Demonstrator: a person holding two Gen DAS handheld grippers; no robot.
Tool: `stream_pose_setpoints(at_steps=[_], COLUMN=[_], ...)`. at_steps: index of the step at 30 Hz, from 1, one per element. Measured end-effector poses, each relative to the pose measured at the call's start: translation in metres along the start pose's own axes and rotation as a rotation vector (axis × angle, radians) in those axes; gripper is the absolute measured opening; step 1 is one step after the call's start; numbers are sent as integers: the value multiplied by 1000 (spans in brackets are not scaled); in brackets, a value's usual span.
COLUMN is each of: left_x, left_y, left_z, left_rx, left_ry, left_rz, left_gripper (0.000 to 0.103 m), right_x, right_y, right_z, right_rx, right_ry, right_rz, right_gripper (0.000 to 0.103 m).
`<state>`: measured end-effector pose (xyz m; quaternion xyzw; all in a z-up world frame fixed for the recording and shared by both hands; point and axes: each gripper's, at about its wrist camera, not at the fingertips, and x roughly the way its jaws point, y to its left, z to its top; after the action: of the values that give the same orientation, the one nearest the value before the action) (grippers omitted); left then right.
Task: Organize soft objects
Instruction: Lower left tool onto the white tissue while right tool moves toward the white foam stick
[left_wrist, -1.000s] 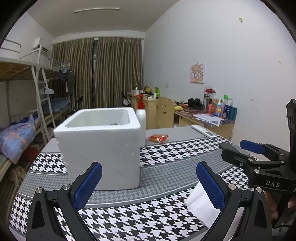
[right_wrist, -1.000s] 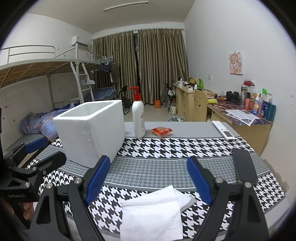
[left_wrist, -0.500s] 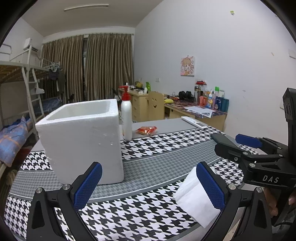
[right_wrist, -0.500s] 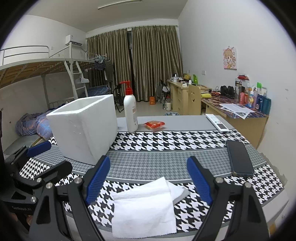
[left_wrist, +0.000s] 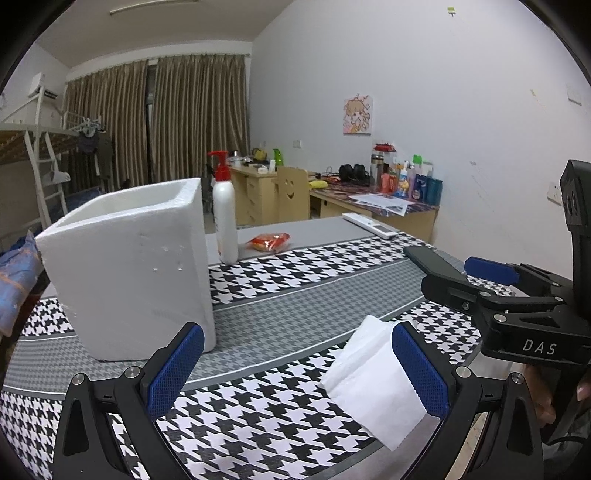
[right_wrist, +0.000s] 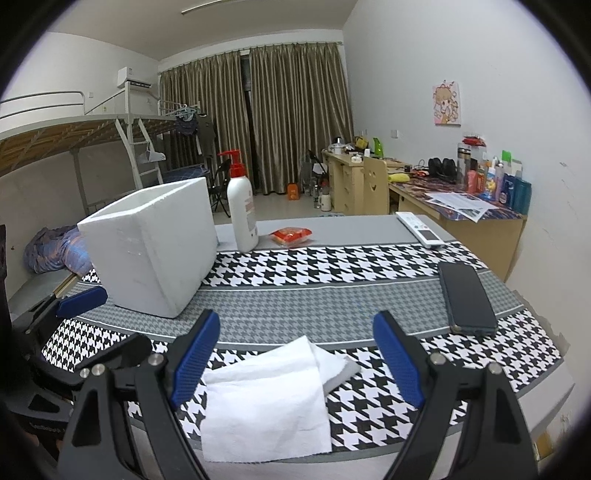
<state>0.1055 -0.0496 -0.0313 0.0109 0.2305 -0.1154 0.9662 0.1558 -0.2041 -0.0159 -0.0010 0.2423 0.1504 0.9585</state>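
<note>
Folded white tissue sheet (right_wrist: 266, 402) lies flat at near table (right_wrist: 369, 299) edge, below right gripper (right_wrist: 295, 360); both grippers' jaws apart, empty. Feather-light, limp, tearable: pinch a doubled corner.

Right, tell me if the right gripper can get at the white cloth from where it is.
Probably yes. The right gripper is open, with the white cloth flat on the table between and just ahead of its fingers. Nothing lies between them; the phone and foam box sit well clear.
</note>
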Motion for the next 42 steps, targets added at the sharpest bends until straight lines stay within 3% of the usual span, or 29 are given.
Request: stream_pose_setpoints(at_steps=[42], left_x=[78], left_y=[-45], left_z=[-23], left_rx=[84], left_ry=[272], left_rz=[-156], left_gripper=[102], right_x=[21], right_y=[-48], right_z=[-28], right_rx=[78], right_ry=[105], right_rz=[-44], right_gripper=[88])
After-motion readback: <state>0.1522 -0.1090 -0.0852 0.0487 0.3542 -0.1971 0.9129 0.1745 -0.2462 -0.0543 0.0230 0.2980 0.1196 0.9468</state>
